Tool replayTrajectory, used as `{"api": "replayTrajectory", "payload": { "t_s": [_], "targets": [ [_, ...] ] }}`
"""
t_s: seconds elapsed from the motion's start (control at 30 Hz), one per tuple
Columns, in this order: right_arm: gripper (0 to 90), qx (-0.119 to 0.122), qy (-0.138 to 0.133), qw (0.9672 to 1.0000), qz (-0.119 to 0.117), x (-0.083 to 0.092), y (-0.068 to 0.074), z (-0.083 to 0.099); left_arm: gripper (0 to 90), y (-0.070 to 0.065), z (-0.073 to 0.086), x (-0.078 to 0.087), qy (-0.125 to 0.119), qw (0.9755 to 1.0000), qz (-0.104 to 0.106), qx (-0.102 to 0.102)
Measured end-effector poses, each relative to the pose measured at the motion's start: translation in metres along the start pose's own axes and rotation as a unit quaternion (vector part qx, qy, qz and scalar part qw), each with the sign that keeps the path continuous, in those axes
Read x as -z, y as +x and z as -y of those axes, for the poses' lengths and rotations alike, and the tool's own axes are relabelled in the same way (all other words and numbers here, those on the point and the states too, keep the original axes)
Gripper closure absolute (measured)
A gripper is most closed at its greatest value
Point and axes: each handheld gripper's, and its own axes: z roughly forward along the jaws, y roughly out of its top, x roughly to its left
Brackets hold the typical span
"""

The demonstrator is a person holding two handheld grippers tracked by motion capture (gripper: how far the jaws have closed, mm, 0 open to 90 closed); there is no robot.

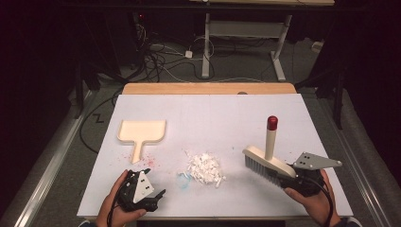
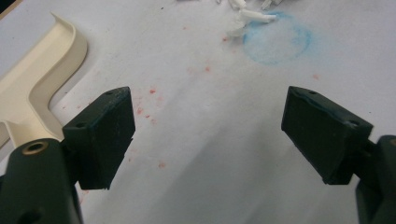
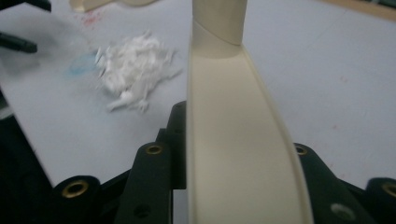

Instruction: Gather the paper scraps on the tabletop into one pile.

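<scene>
Room: dark, with tangled cables (image 1: 161,59) on a grey floor and the white legs of a far desk (image 1: 246,33) beyond.
Tabletop: wooden tabletop (image 1: 208,88) under a white sheet (image 1: 213,118), flecked with small red specks (image 2: 152,91) near the dustpan and marked with a faint blue chalk ring (image 2: 278,39).
Left claw: black left claw (image 1: 150,199) at the near left edge of the sheet, held in a hand; in the left gripper view (image 2: 208,135) jaws wide apart, nothing between them, bare sheet under the gap.
Right claw: black right claw (image 1: 286,176) at the near right of the sheet, held in a hand; jaws narrow and clamped on the brush's cream back, seen in the right gripper view (image 3: 238,186) running up between them.
Brush: cream plastic hand brush with grey bristles and a red-tipped upright handle (image 1: 267,158), held right of the scraps and well apart from them, bristles facing down to the sheet; whether touching it, cannot tell.
Scraps: heap of white paper scraps (image 1: 204,169) at the near middle of the sheet, between the two claws, just beside the blue ring.
Dustpan: cream plastic dustpan with a short handle (image 1: 141,132), flat on the left of the sheet, handle pointing toward the left claw, apart from it.
</scene>
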Motion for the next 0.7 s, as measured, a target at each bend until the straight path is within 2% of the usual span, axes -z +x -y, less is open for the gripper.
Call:
{"api": "replayTrajectory", "payload": {
  "t_s": [0.07, 0.17, 0.23, 0.3, 0.33, 0.43, 0.5, 0.53, 0.57, 0.63, 0.7],
  "targets": [
    [68.7, -0.006, 0.018, 0.9997, -0.012, 0.004, 0.001, 0.005, 16.5, 0.000, 0.000, 0.000, 0.000, 1.0000, 0.000, -0.001],
    [68.7, -0.026, 0.046, 0.9976, -0.044, 0.007, -0.002, 0.010, 16.5, -0.001, 0.000, -0.001, 0.001, 1.0000, 0.000, 0.000],
    [68.6, -0.039, 0.065, 0.9947, -0.069, 0.006, -0.007, 0.012, 16.5, -0.001, -0.001, -0.001, 0.001, 1.0000, -0.001, 0.000],
    [68.7, -0.057, 0.072, 0.9926, -0.079, 0.003, -0.012, 0.012, 17.0, 0.000, -0.001, -0.001, -0.001, 1.0000, -0.001, 0.001],
    [68.6, -0.057, 0.082, 0.9912, -0.086, 0.001, -0.016, 0.012, 17.0, 0.000, -0.001, -0.001, 0.000, 1.0000, 0.000, 0.001],
    [68.6, -0.079, 0.105, 0.9855, -0.107, -0.010, -0.031, 0.012, 17.0, 0.000, -0.001, -0.003, 0.003, 1.0000, 0.003, 0.000],
    [68.5, -0.093, 0.113, 0.9843, -0.098, -0.017, -0.043, 0.011, 17.0, -0.001, -0.001, -0.003, 0.003, 1.0000, 0.004, 0.000],
    [68.1, -0.093, 0.114, 0.9843, -0.097, -0.020, -0.050, 0.010, 17.0, -0.001, -0.001, -0.003, 0.004, 1.0000, 0.005, -0.002],
    [67.0, -0.102, 0.117, 0.9828, -0.100, -0.022, -0.056, 0.009, 17.0, -0.001, -0.001, -0.003, 0.005, 1.0000, 0.006, -0.002],
    [64.2, -0.104, 0.127, 0.9823, -0.091, -0.026, -0.069, 0.006, 17.0, -0.001, -0.001, -0.004, 0.006, 1.0000, 0.007, -0.001],
    [62.0, -0.113, 0.138, 0.9800, -0.088, -0.030, -0.081, 0.005, 17.0, -0.001, -0.001, -0.005, 0.007, 0.9999, 0.008, -0.002]
  ]
}}
